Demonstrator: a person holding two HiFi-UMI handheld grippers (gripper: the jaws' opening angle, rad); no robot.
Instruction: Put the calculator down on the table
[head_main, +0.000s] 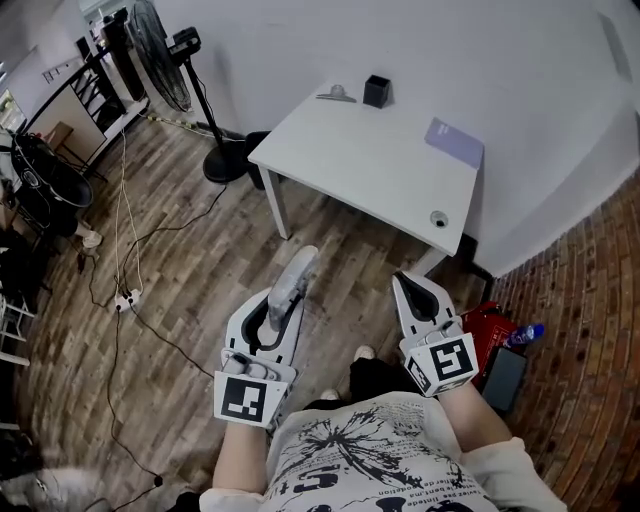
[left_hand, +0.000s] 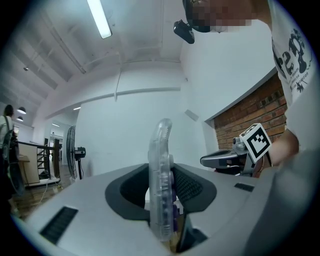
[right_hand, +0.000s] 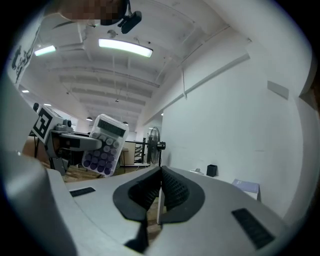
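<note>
Clamping a clear-cased calculator (head_main: 298, 268) edge-on, the left gripper (head_main: 280, 310) grasps it; right gripper (head_main: 411, 287) pinched together, empty. Black pot (head_main: 377, 91) on white table (head_main: 370, 165), contents hidden.

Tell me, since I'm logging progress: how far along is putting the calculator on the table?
Done: the left claw grips the calculator on edge. In hand: it is held over the floor, short of the white table. Left: reach the table, set it down, release. The right claw is shut, empty.
</note>
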